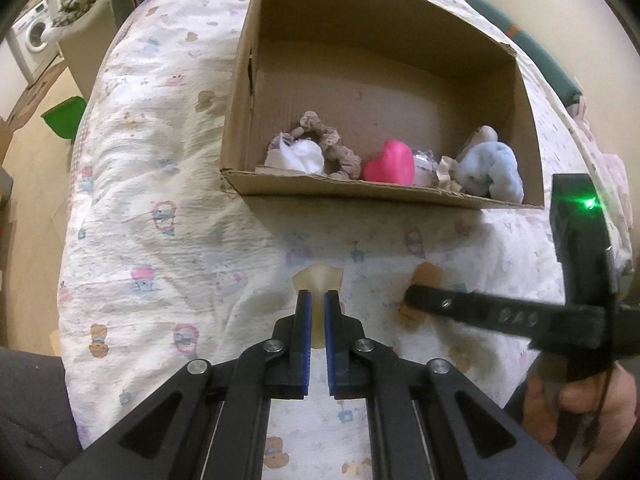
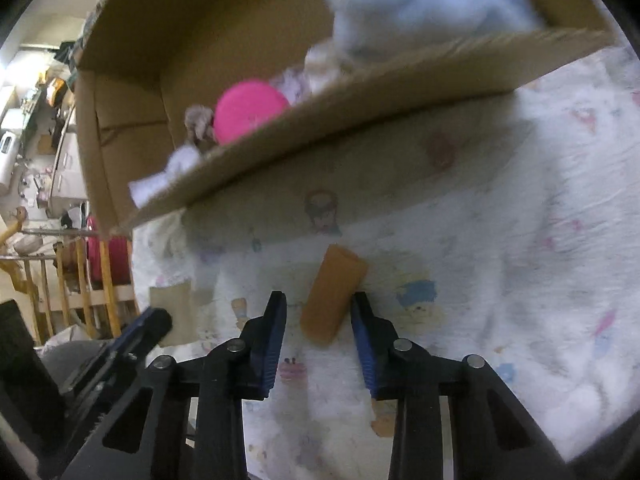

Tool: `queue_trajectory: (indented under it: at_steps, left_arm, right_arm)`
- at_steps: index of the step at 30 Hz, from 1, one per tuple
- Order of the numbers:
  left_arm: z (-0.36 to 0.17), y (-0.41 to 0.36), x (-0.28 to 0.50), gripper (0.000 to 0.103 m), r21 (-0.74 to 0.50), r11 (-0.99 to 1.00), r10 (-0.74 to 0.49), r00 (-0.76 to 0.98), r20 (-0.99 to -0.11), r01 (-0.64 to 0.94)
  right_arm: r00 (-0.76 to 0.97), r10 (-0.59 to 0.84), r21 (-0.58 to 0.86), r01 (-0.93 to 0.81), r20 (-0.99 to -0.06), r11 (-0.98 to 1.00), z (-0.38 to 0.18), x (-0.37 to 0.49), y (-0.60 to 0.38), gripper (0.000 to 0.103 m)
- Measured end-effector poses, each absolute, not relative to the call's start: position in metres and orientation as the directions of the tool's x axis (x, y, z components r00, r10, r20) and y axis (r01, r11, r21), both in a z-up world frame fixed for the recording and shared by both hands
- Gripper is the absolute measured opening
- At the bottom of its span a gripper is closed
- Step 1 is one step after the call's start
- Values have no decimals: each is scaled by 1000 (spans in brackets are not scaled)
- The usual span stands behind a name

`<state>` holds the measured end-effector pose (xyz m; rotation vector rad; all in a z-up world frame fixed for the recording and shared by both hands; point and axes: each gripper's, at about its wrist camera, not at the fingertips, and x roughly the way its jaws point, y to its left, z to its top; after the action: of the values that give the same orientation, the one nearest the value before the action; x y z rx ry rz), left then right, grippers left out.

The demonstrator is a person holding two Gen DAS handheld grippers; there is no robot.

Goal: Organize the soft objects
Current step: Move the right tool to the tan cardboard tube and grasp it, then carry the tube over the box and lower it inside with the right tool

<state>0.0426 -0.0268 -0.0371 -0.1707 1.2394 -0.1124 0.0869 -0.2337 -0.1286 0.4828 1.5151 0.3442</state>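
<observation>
An open cardboard box (image 1: 240, 120) lies on the printed bed cover. Inside it are a beige scrunchie (image 1: 336, 144), a white cloth (image 1: 304, 156), a pink heart (image 1: 390, 164) and a pale blue plush toy (image 1: 492, 168). My left gripper (image 1: 318, 296) points down in front of the box, shut on a thin beige foam piece (image 1: 318, 278). It also shows at the lower left of the right wrist view, left gripper (image 2: 154, 322). My right gripper (image 2: 320, 312) straddles an orange foam roll (image 2: 334, 292) lying on the cover. A gap shows at its left pad, so the jaws are open.
The bed cover (image 1: 160, 220) drops off at the left to a floor with a green bin (image 1: 66, 116) and a washing machine (image 1: 34, 36). A teal cushion (image 1: 532, 52) lies behind the box. A hand (image 1: 580, 400) holds the right gripper. Wooden railing (image 2: 80, 280) stands beyond the bed.
</observation>
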Motion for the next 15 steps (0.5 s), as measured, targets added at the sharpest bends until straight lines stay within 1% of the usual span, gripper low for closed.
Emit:
queue_trajectory:
  at_steps: [1, 2, 3, 4, 6, 11, 15]
  left_arm:
    - [-38, -27, 43, 6, -194, 981, -181, 319, -930, -8]
    - [-39, -27, 43, 6, -206, 978, -192, 311, -931, -11]
    - [-40, -26, 42, 6, -220, 975, -205, 303, -931, -15]
    - [-41, -26, 42, 6, -226, 974, -212, 297, -931, -16]
    - [-41, -26, 42, 6, -218, 976, -204, 301, -932, -16]
    - [-40, -23, 42, 6, -199, 980, -182, 320, -930, -22]
    - [-40, -22, 39, 6, -155, 988, -141, 339, -930, -14]
  right_arm:
    - [37, 493, 494, 71, -869, 866, -129, 87, -231, 32]
    - [39, 480, 481, 62, -877, 874, -129, 87, -228, 24]
    - [40, 462, 464, 50, -886, 885, -129, 86, -226, 12]
    - [41, 447, 448, 34, -894, 893, -129, 86, -224, 9]
    - [52, 443, 444, 12, -895, 896, -126, 83, -221, 7]
    - [80, 468, 468, -19, -880, 884, -114, 76, -217, 7]
    - [101, 467, 466, -35, -879, 884, -106, 68, -213, 7]
